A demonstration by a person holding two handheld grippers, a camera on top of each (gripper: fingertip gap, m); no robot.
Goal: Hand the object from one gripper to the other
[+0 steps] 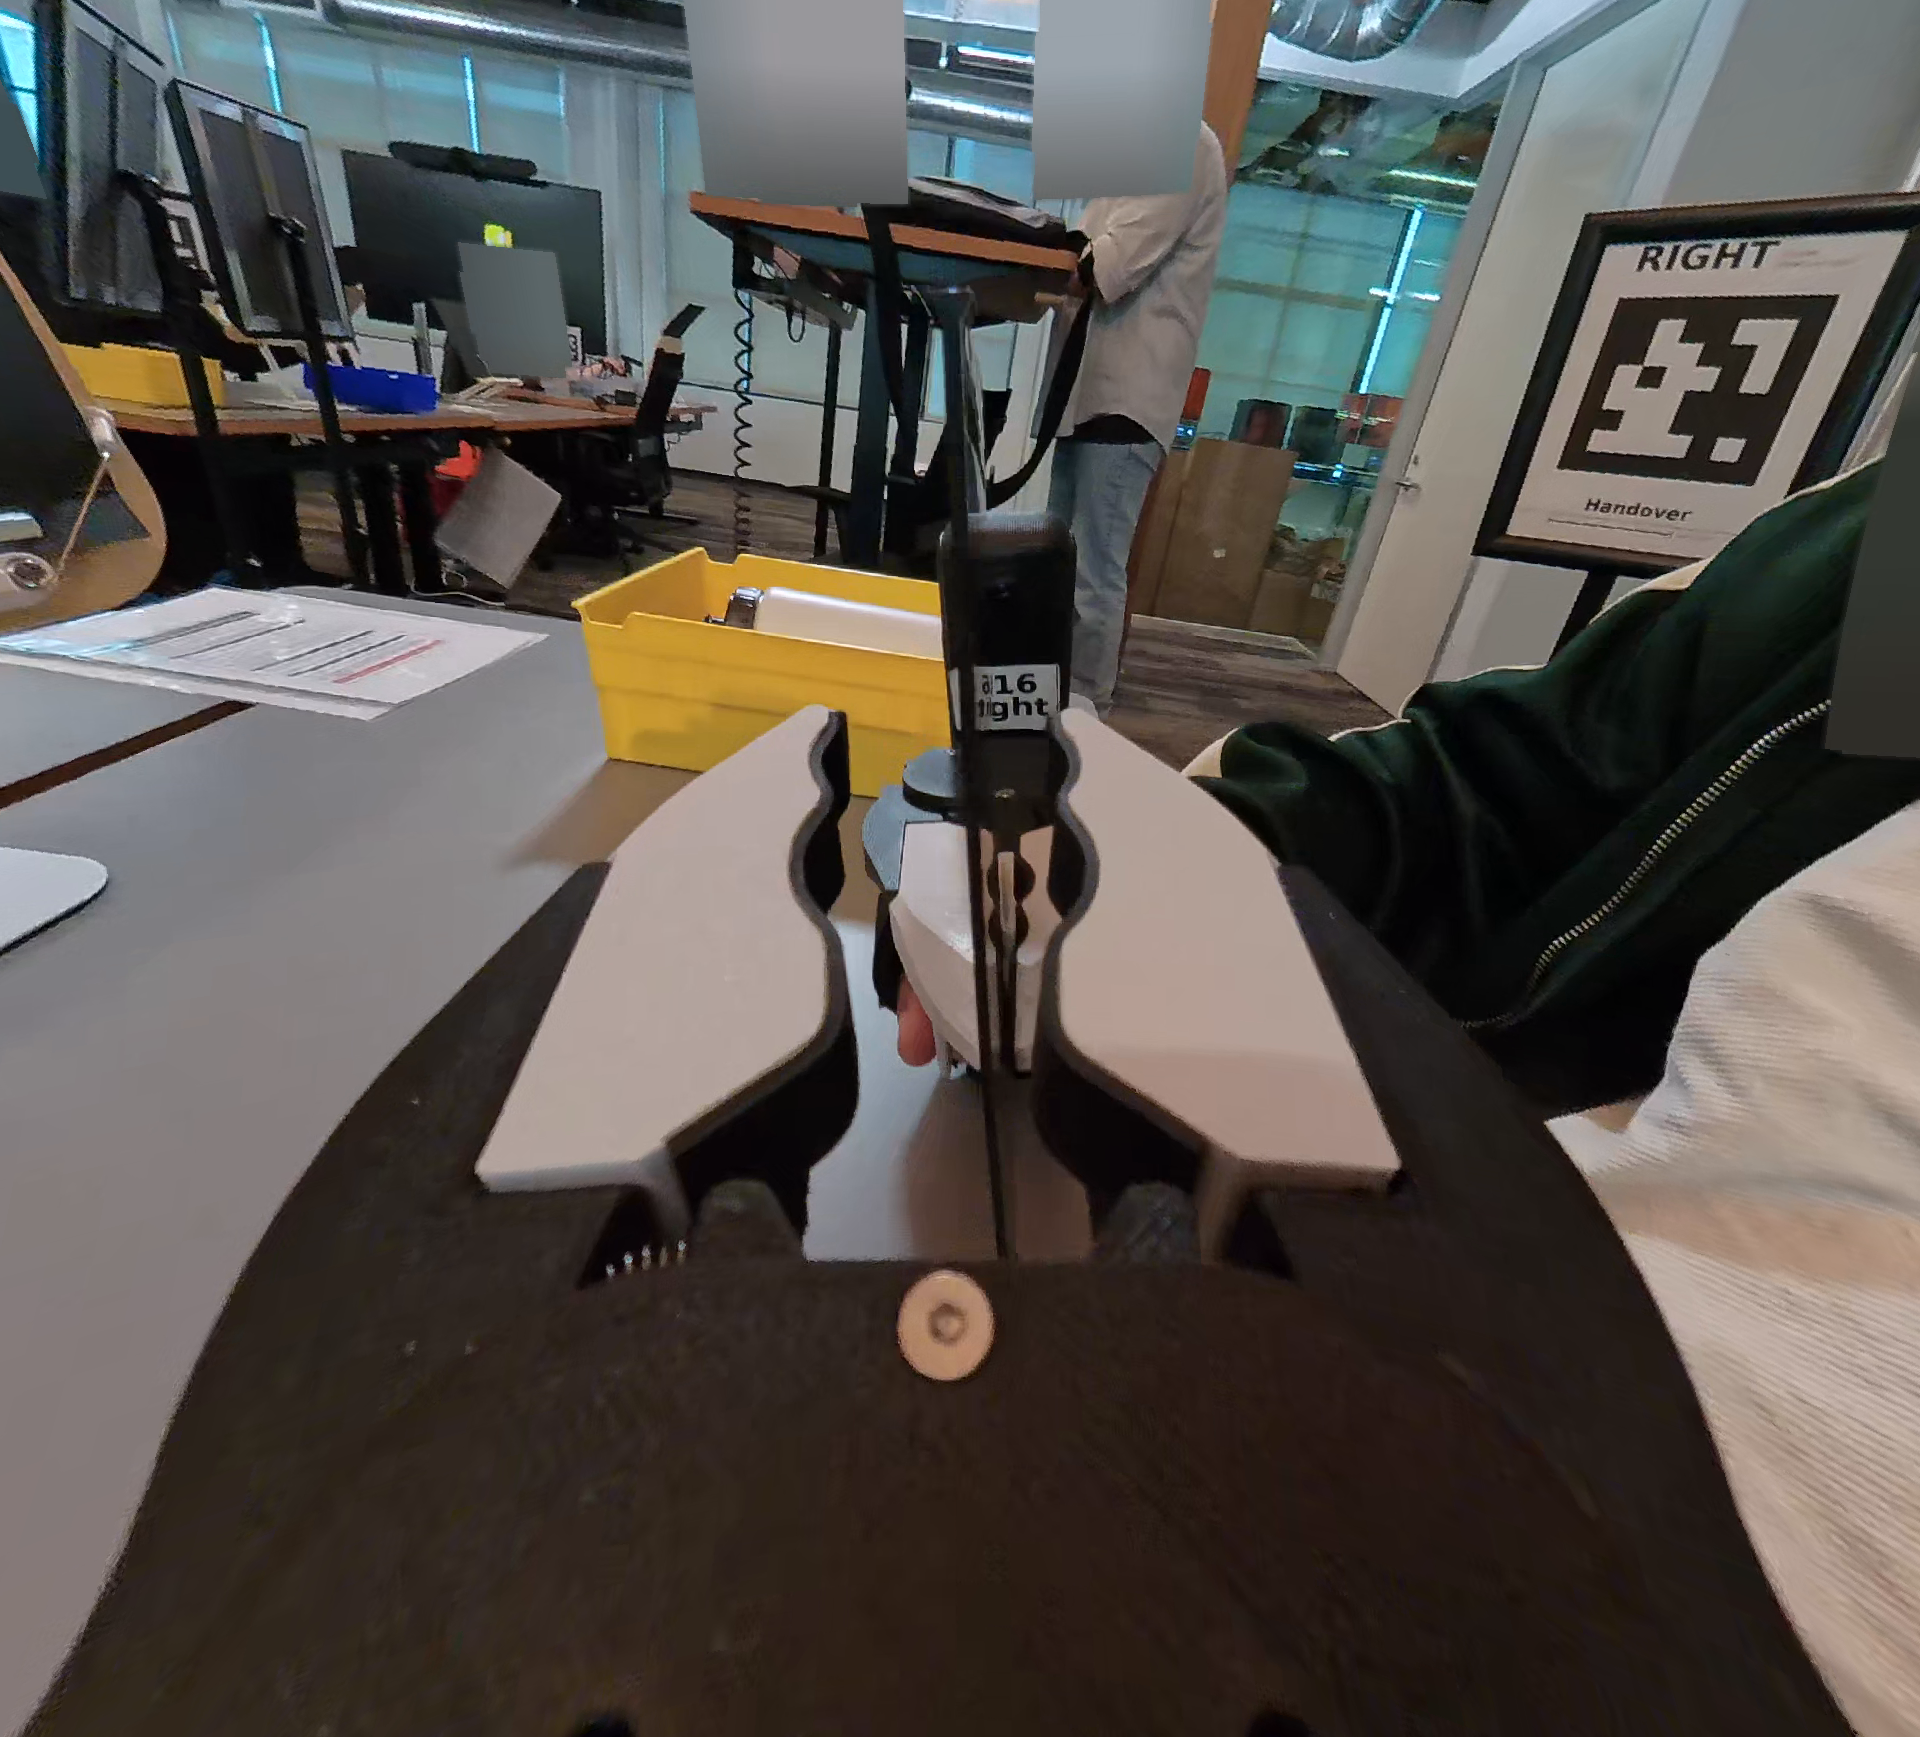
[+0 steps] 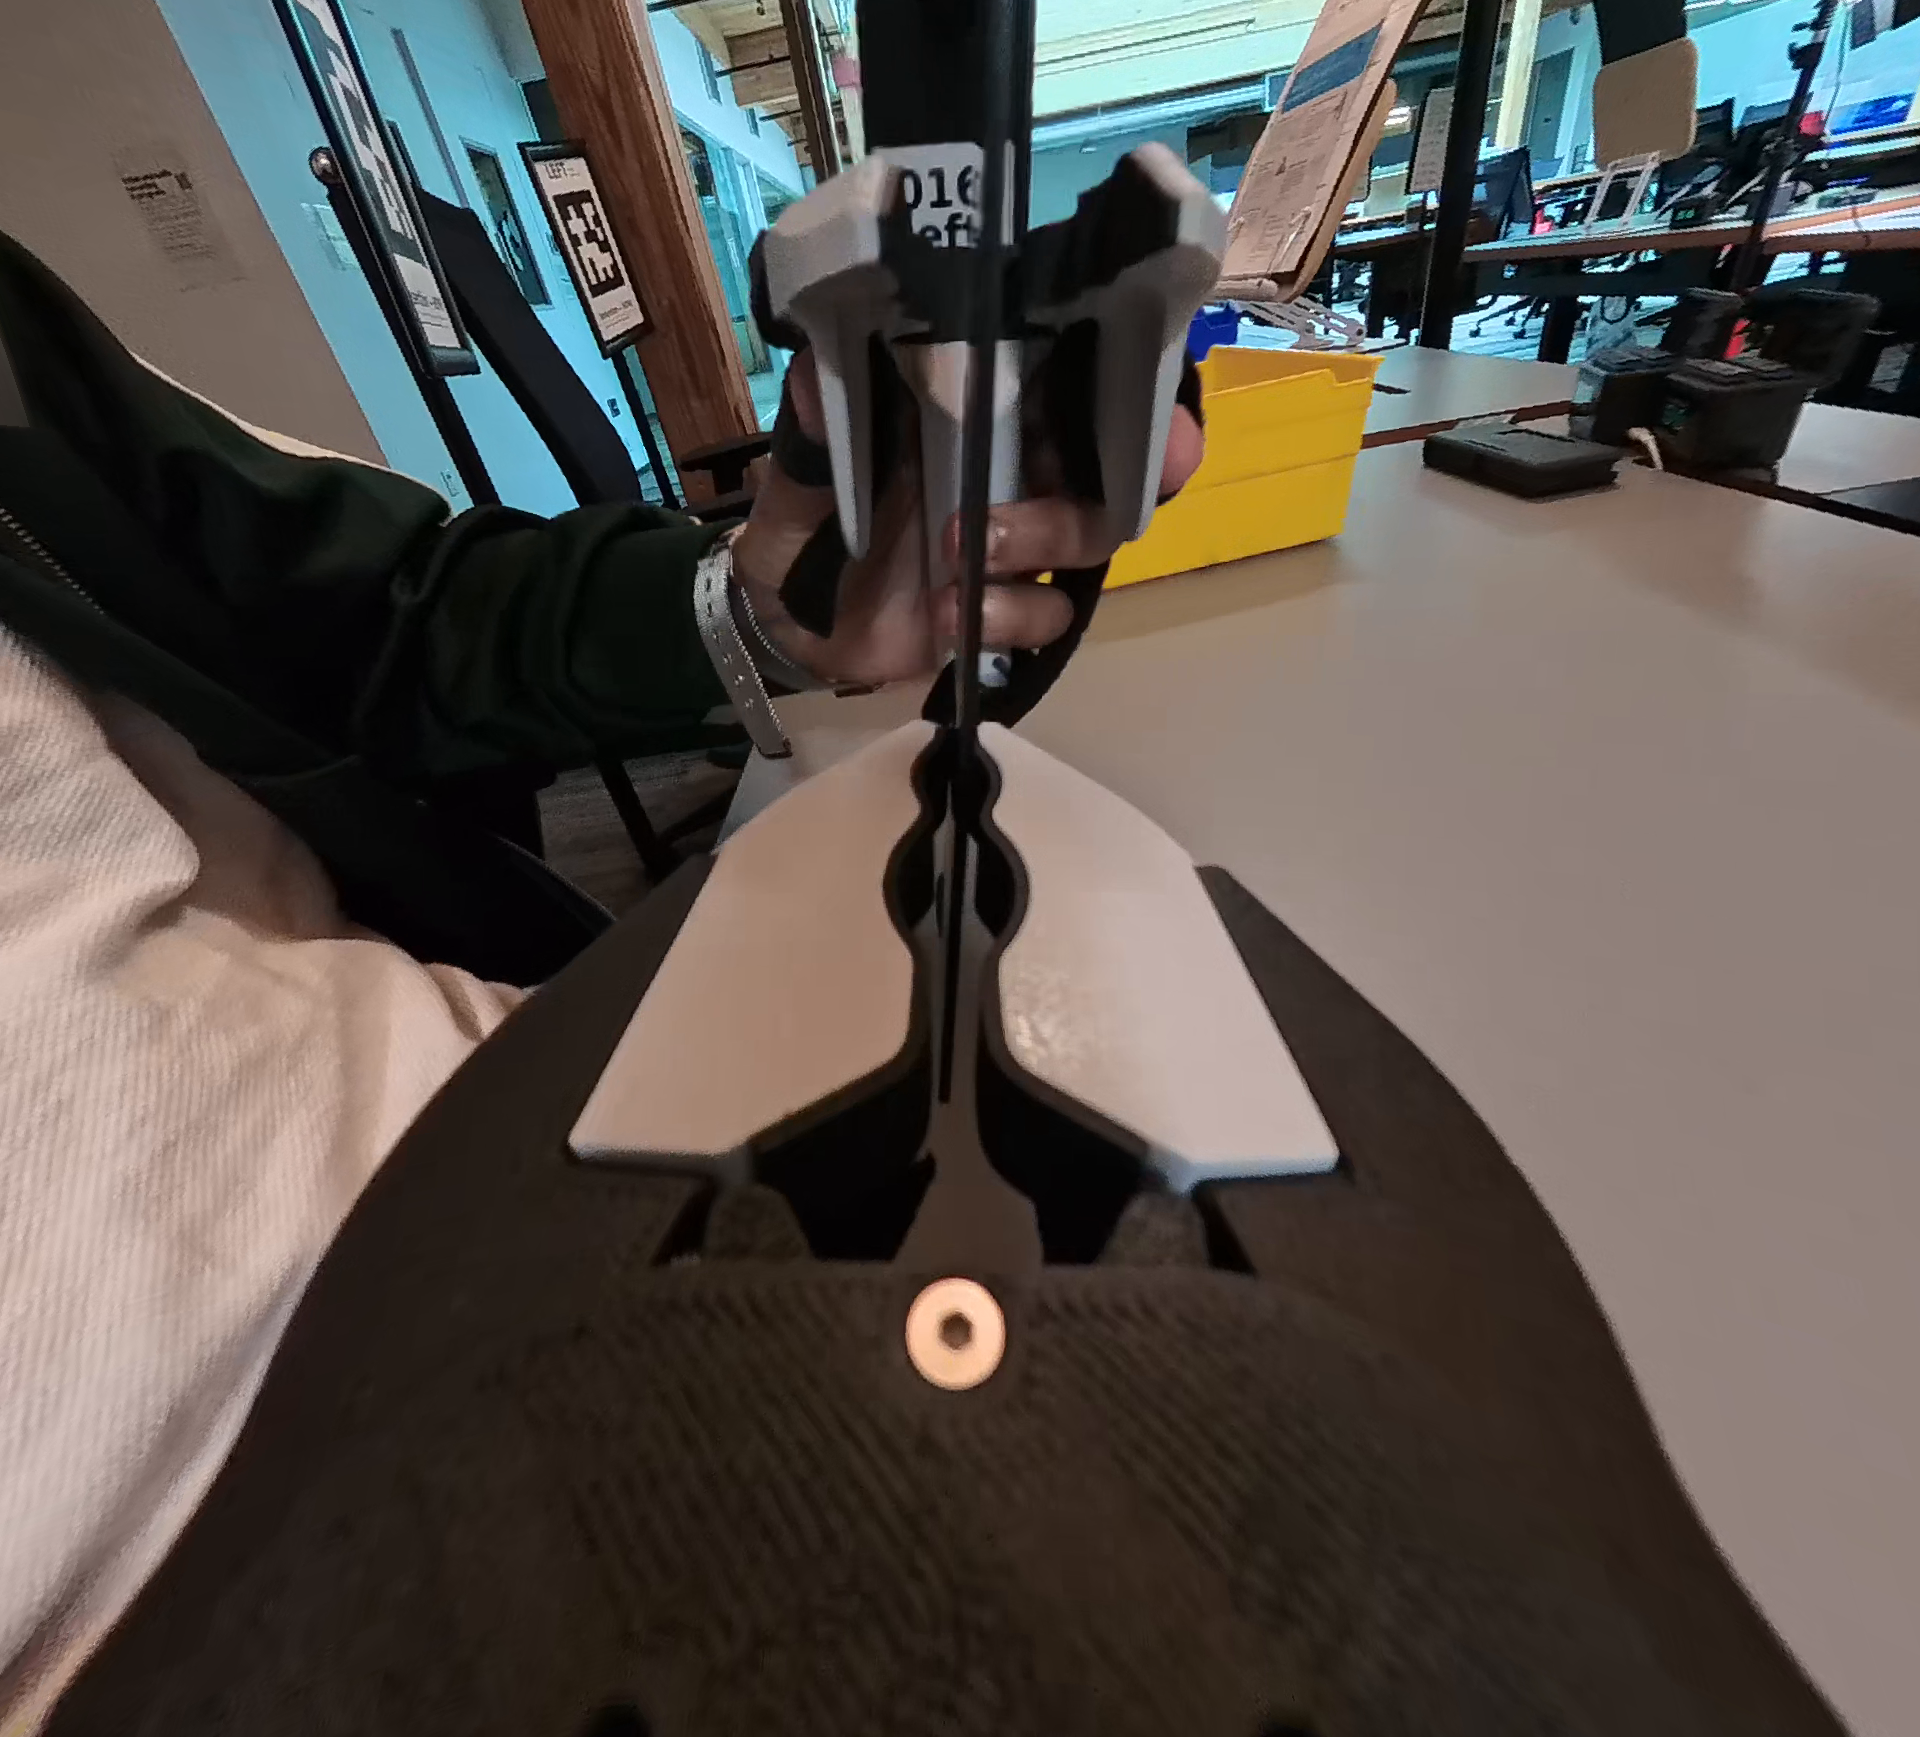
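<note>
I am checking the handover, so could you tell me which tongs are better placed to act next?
Left, probably: the left tongs stand open with the thin black rod between them, while the right tongs are shut on it.

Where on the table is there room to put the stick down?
Bare table right of the right hand-held gripper, up to the yellow bin and black cases; also between the paper and the bin. Crowded ahead, where the left hand-held gripper straddles the stick.
</note>
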